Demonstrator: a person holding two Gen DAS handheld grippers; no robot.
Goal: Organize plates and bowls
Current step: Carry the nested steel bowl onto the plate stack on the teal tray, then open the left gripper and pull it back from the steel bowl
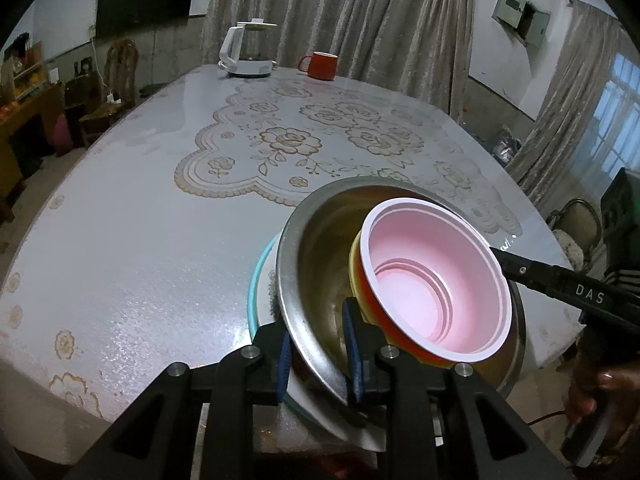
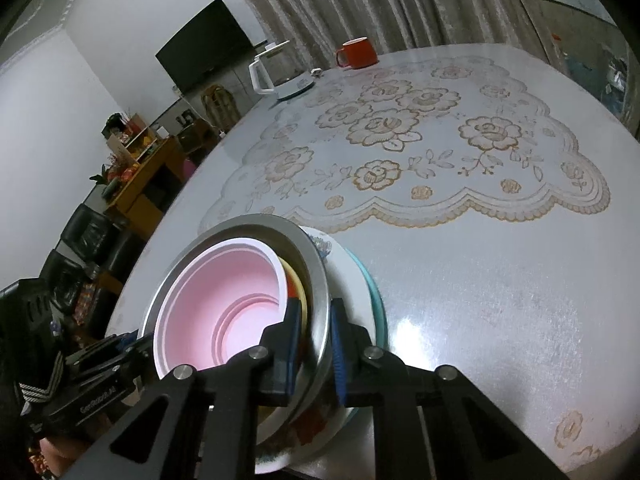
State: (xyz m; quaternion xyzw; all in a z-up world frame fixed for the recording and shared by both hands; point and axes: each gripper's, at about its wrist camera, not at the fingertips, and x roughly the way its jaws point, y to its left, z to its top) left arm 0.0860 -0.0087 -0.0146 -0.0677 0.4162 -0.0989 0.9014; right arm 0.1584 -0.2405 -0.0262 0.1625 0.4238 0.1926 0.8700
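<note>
A stack of dishes is seen at the near edge of the surface (image 1: pixel 132 264), which is covered by a floral plastic cloth. At the bottom of the stack lies a teal-rimmed plate (image 1: pixel 260 280); on it a steel bowl (image 1: pixel 316 264) is set, and inside that a pink-lined bowl (image 1: pixel 436 280) with an orange and yellow outside is nested, tilted toward one side. The rim of the steel bowl is clamped by the left gripper (image 1: pixel 318 354), its blue-padded jaws drawn narrow with one pad inside and one outside the wall. The opposite rim of the same bowl is pinched in the same way by the right gripper (image 2: pixel 314 346), its jaws likewise narrow. At the far end of the surface a white electric kettle (image 1: pixel 248 50) and a red mug (image 1: pixel 320 66) are placed near each other, well apart from the stack.
</note>
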